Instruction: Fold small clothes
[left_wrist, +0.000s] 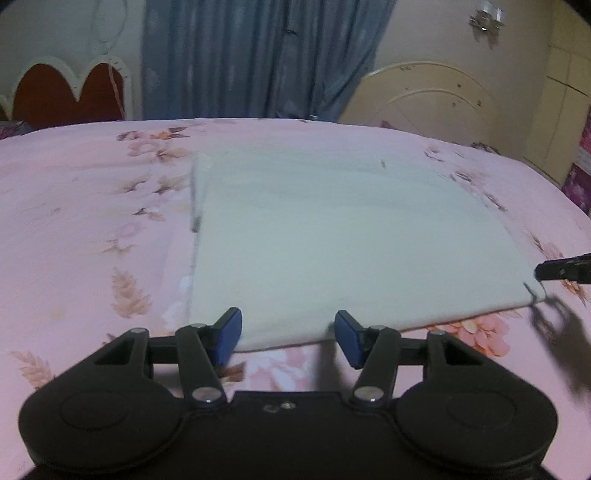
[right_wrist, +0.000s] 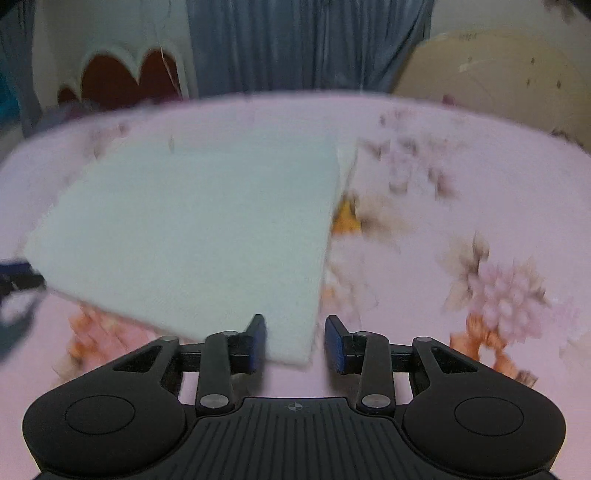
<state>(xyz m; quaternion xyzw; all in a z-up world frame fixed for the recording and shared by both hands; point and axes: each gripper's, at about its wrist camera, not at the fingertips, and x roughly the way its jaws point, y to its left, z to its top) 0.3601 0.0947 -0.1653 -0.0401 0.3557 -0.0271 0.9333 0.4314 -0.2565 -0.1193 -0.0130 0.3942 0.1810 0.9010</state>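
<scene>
Both jaws spread, empty: left gripper (left_wrist: 288, 338) and right gripper (right_wrist: 295, 341) over near edge of folded white cloth (left_wrist: 332, 240) on pink floral bed (left_wrist: 74, 203), curtain (left_wrist: 258, 55) at 12 o'clock

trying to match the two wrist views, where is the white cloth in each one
Left wrist view: the white cloth fills the middle, its near edge between the left gripper's open jaws.
Right wrist view: the white cloth lies centre-left, its near corner between the right gripper's jaws.
Shared landmark: the blue curtain.
</scene>
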